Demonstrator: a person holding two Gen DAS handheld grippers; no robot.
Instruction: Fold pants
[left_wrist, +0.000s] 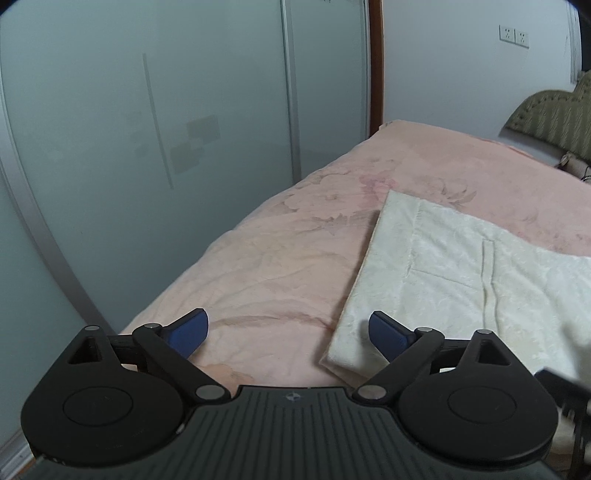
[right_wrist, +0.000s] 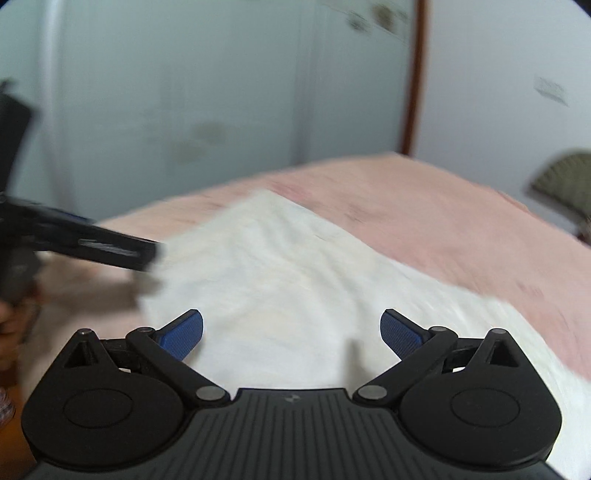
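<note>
I count one pair of pants, cream-white with a faint woven pattern, folded into a flat rectangle with a seam and a pocket outline showing. It fills the lower right of the left wrist view and the middle of the right wrist view, lying on one pink floral bedspread.

Two grippers: my left gripper stands wide open with nothing between its blue pads, its right pad over the near corner of the pants, its left pad over bare bedspread. My right gripper is also spread wide and empty, hovering over the cloth; that view is blurred.

One grey sliding wardrobe fills the upper left, one olive headboard sits at the right edge.
</note>
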